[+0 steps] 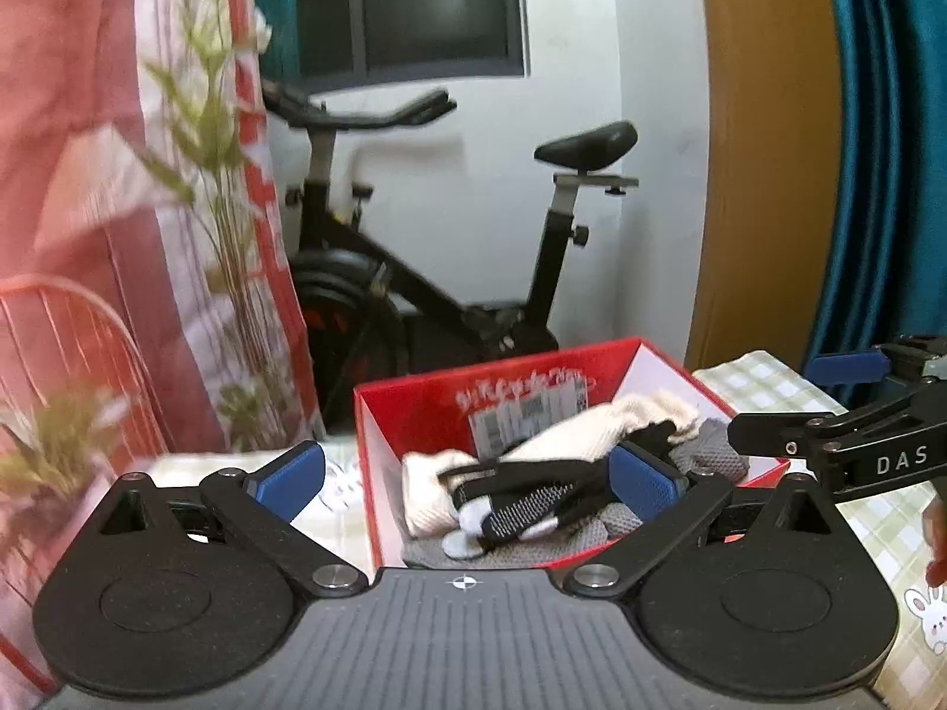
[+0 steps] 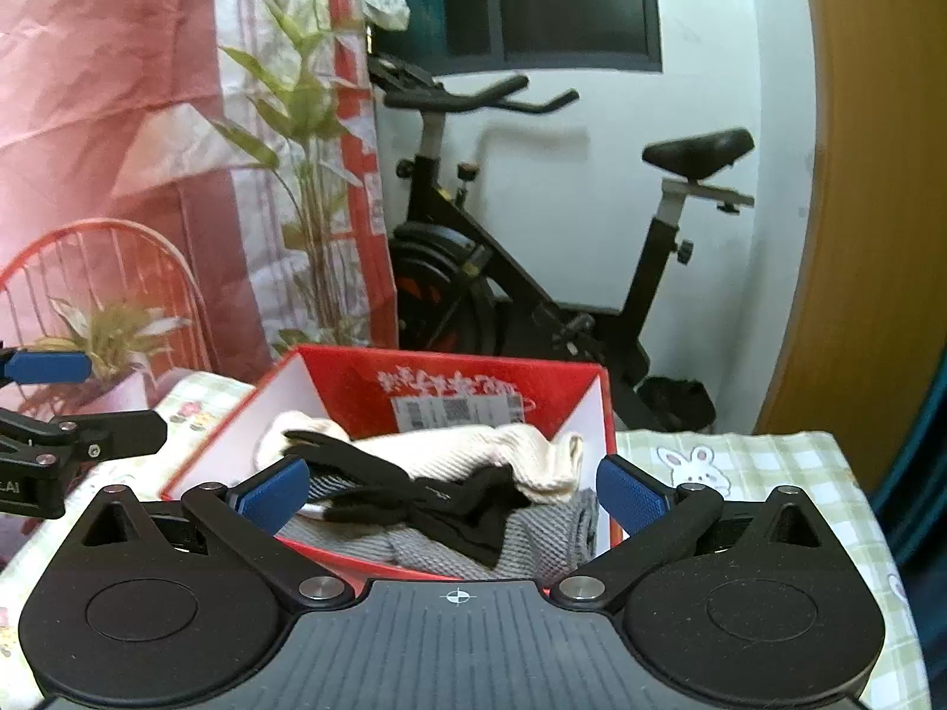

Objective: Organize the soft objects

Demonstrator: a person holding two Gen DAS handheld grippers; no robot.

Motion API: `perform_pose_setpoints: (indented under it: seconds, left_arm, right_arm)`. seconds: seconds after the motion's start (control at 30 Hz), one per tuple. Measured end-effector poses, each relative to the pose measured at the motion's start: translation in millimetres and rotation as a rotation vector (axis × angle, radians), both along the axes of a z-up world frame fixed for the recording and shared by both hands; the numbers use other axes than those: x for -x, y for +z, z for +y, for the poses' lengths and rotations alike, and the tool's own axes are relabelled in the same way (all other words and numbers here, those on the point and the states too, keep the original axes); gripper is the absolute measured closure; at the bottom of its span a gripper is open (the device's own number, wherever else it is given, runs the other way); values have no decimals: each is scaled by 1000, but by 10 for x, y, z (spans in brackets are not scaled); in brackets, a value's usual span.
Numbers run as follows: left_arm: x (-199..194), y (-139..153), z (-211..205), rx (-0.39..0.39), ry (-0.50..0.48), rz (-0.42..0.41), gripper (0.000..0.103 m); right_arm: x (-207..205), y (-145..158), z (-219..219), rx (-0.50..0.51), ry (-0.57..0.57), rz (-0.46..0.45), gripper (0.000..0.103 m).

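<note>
A red cardboard box (image 1: 368,414) (image 2: 605,381) stands on the checked tablecloth and holds soft items. Across the top lies a cream knitted piece (image 1: 592,426) (image 2: 473,449). A black and white patterned item (image 1: 521,506) (image 2: 414,485) rests on grey knitted fabric (image 1: 713,458) (image 2: 532,538). My left gripper (image 1: 467,479) (image 2: 127,399) hovers above the box's near side, open and holding nothing. My right gripper (image 2: 453,494) (image 1: 775,399) is also open and empty, above the box from the other side. No pad touches the items.
Behind the table stands a black exercise bike (image 1: 450,272) (image 2: 532,272). A leafy plant (image 2: 308,136) and a red wire chair (image 2: 100,272) are at the left before a pink curtain. A wooden door (image 1: 763,177) is at the right. Rabbit-print tablecloth (image 2: 740,461) surrounds the box.
</note>
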State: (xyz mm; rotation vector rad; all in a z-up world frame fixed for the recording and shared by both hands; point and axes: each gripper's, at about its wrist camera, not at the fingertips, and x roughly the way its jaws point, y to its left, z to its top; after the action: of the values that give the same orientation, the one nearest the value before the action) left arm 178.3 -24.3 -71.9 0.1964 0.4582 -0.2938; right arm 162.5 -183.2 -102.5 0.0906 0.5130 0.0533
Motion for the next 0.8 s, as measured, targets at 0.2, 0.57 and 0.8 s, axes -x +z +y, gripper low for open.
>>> perform_pose_setpoints:
  seconds: [0.2, 0.57, 0.8]
  left_arm:
    - [309, 352, 16, 21, -6, -88, 0]
    - [895, 885, 20, 16, 65, -194, 0]
    - [1247, 1052, 106, 74, 65, -201, 0]
  right_arm:
    - [301, 380, 64, 24, -39, -67, 0]
    - [822, 981, 202, 53, -56, -135, 0]
    - [1249, 1158, 372, 66, -123, -197, 0]
